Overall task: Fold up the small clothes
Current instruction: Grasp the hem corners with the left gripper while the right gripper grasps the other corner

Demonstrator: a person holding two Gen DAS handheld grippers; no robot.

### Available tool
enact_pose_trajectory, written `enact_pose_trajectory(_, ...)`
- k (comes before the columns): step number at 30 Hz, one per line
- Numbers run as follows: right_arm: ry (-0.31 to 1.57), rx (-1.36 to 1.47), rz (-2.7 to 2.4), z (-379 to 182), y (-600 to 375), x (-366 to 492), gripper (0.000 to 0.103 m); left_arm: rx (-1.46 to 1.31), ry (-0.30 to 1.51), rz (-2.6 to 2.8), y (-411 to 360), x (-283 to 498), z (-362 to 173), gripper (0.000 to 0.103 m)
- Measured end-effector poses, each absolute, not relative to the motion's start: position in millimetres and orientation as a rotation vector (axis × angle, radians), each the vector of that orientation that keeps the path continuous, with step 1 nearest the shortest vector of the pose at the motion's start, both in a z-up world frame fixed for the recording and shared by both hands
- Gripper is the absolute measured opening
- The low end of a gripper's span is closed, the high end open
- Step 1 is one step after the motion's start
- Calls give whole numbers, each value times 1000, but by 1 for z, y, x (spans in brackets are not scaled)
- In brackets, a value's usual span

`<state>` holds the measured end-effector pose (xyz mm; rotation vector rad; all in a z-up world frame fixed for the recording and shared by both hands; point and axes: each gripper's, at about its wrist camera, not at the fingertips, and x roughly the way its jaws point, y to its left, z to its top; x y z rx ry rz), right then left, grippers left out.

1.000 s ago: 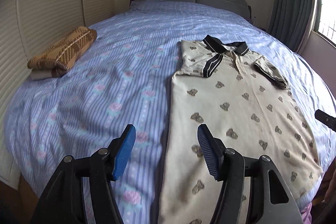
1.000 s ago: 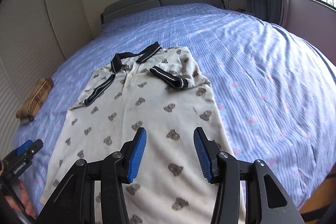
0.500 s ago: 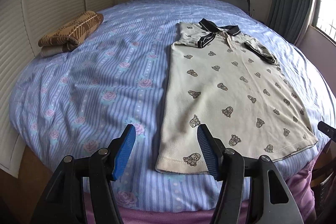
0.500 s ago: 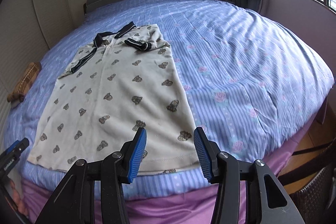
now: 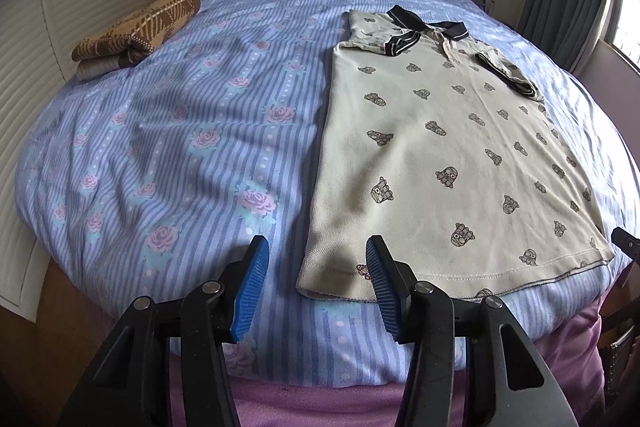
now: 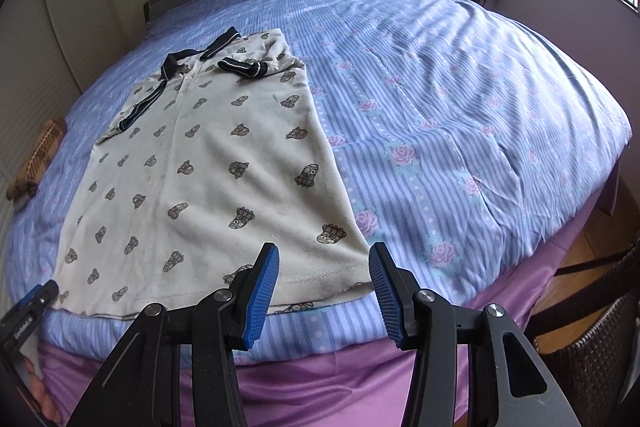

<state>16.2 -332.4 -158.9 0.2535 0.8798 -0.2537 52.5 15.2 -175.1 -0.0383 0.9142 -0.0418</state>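
A cream polo shirt [image 5: 440, 155] [image 6: 200, 179] with a dark collar and small printed figures lies flat on the bed, both sleeves folded in over its front. My left gripper [image 5: 316, 245] hovers at the foot of the bed with its jaws closing. The hem's left corner shows between the blue pads, untouched by them. My right gripper [image 6: 324, 249] stands open over the hem's right corner, pads clear of the cloth. Each gripper's tip shows at the edge of the other's view: right gripper [image 5: 626, 245], left gripper [image 6: 28, 311].
A folded brown plaid garment [image 5: 136, 27] [image 6: 38, 151] sits at the bed's far left. The blue striped floral sheet [image 5: 180, 147] covers the bed, with a purple skirt [image 6: 320, 379] below its front edge. A dark wicker chair [image 6: 592, 367] stands to the right.
Both grippers drew back from over the shirt's body to its hem at the foot of the bed and sank a little. The left jaws narrowed slightly.
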Motion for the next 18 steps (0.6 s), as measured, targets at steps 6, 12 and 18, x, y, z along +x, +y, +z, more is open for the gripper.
enact_pose_trajectory(6, 923, 250, -292, -167, -337, 19, 48, -52, 950, -31, 16, 53, -181, 47)
enact_pose_trajectory(12, 967, 303, -349, -176, -353, 20, 48, -56, 975, -42, 11, 52, -185, 44)
enact_pose_trajectory(18, 1001, 433, -307, -191, -363, 21, 48, -82, 990, -55, 11, 51, -187, 28)
